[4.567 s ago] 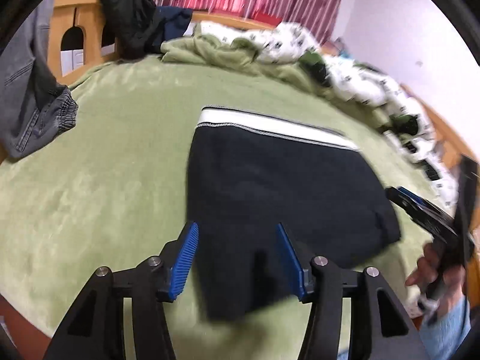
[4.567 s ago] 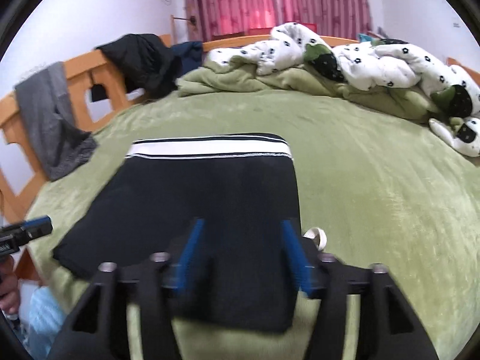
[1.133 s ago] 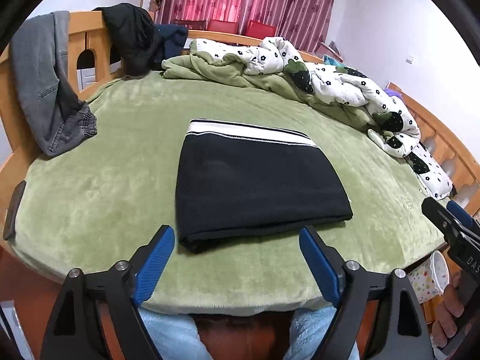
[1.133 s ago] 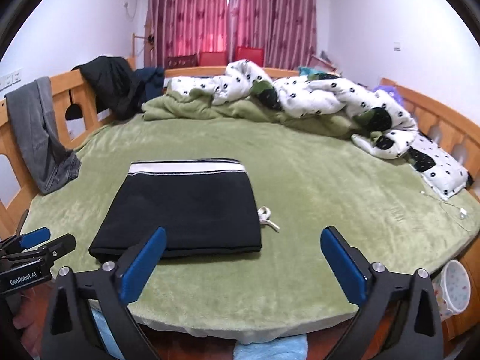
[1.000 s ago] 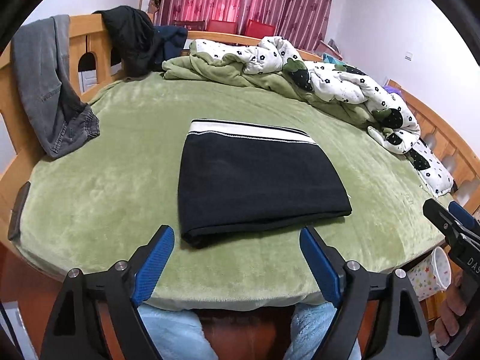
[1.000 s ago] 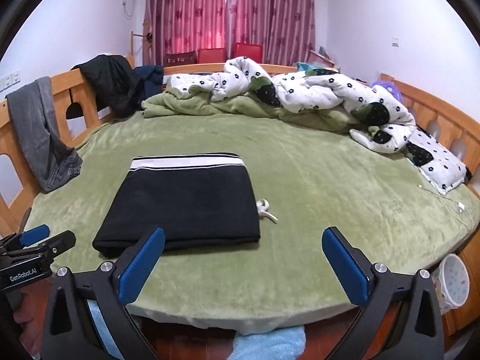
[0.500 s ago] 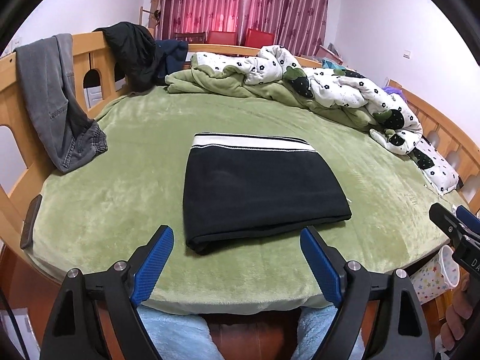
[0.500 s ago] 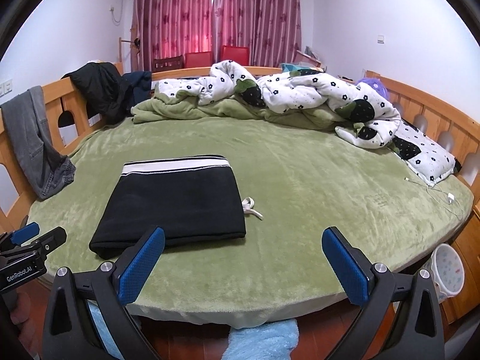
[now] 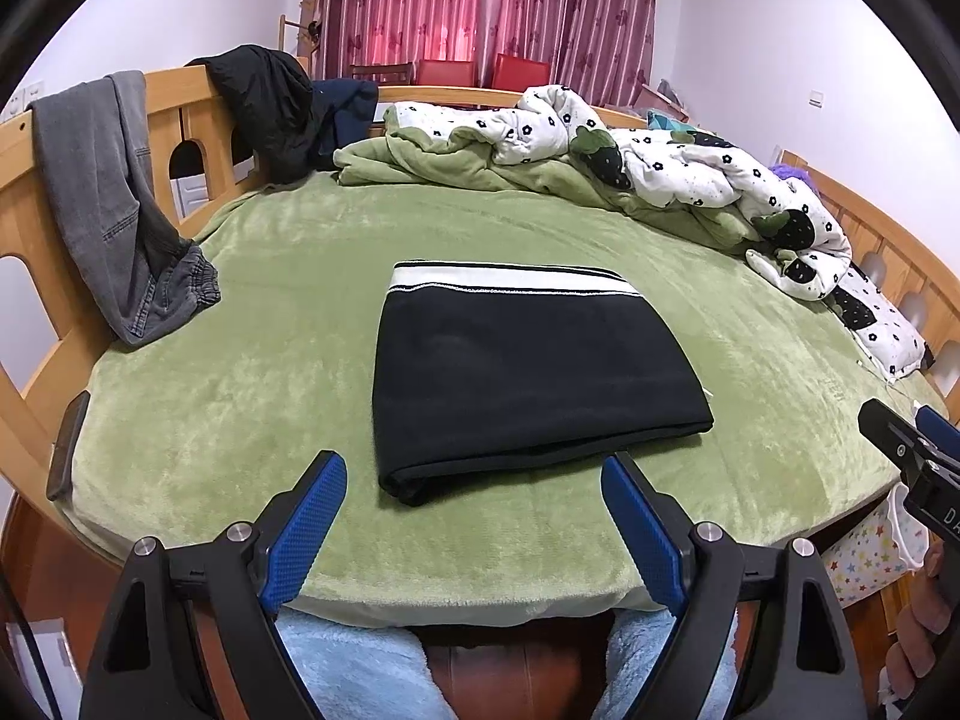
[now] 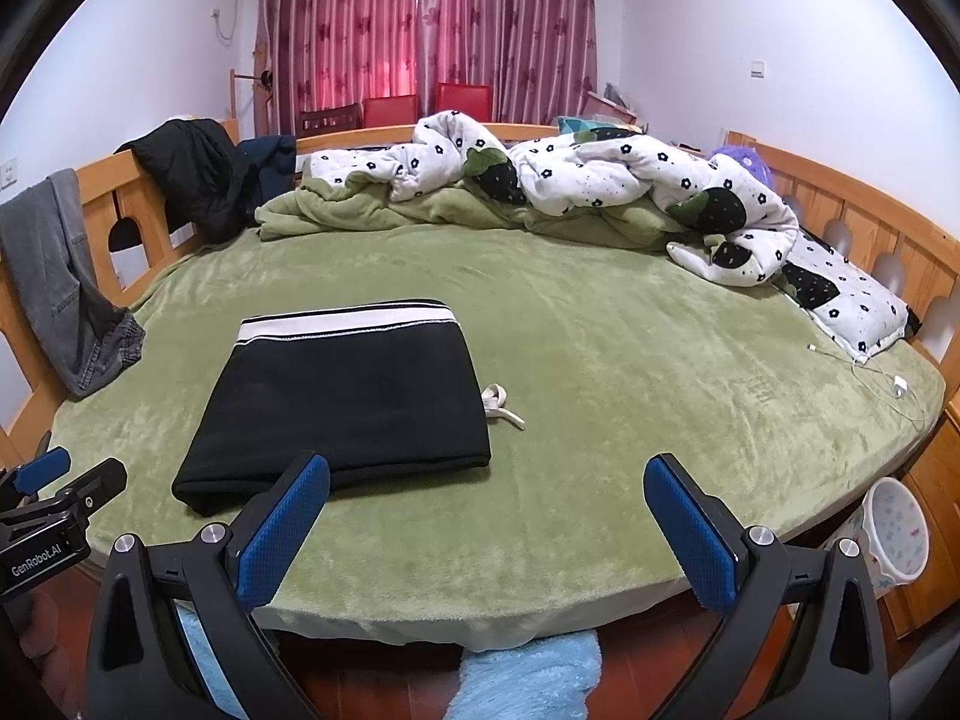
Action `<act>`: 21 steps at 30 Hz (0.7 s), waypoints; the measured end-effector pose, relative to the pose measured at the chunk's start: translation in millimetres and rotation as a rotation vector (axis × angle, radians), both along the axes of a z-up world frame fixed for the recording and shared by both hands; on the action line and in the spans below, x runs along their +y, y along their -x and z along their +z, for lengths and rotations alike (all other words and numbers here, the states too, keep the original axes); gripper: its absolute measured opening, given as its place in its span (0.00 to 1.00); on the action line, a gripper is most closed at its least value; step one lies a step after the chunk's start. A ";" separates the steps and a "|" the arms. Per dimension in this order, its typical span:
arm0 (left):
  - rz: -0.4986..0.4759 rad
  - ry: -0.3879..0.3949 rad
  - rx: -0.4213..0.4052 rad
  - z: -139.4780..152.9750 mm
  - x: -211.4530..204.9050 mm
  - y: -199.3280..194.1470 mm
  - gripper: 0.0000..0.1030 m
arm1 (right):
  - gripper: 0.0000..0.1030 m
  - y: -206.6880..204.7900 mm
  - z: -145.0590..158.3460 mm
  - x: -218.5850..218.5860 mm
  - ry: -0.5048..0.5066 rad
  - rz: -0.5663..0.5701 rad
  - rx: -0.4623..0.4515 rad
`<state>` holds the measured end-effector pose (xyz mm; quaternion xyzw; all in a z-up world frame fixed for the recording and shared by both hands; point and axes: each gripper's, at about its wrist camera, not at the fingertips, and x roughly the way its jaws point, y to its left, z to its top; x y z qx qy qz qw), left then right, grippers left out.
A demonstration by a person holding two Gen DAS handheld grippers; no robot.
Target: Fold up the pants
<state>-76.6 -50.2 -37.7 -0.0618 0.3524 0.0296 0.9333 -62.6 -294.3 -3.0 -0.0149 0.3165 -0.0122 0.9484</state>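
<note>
Black pants (image 9: 528, 372) (image 10: 354, 396) with a white waistband lie folded into a flat rectangle on the green bed cover, waistband at the far side. A white drawstring (image 10: 501, 408) pokes out at their right edge. My left gripper (image 9: 474, 480) hangs open over the bed's near edge, just short of the pants' near fold, nothing between its blue pads. My right gripper (image 10: 486, 483) is open too, wide, in front of the pants' right corner and clear of the cloth. Each gripper shows at the side of the other's view.
Grey jeans (image 9: 114, 198) hang over the wooden bed rail (image 9: 12, 192) at left, a black jacket (image 9: 270, 108) further back. A rumpled white flowered quilt (image 10: 600, 180) and green blanket lie along the far side. A charger cable (image 10: 888, 384) lies at right. A bin (image 10: 897, 528) stands by the bed.
Both grippers have drawn back a little from the bed and tilted up slightly, so more of the room shows. The pants lie still and both grippers stay open.
</note>
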 end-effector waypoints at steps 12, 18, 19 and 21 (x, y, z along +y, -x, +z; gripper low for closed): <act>-0.008 -0.004 -0.012 2.5 -3.5 1.3 0.84 | 1.00 -0.3 0.7 -3.4 0.002 -0.004 -0.002; -0.006 -0.012 -0.015 4.0 -4.9 3.4 0.84 | 1.00 1.4 2.4 -1.3 0.000 -0.005 -0.005; -0.005 -0.012 -0.016 4.1 -5.2 3.5 0.85 | 1.00 1.5 2.1 -0.8 0.000 -0.006 -0.004; -0.006 -0.012 -0.016 4.6 -4.9 3.4 0.85 | 1.00 2.3 3.1 -0.2 -0.002 -0.006 -0.004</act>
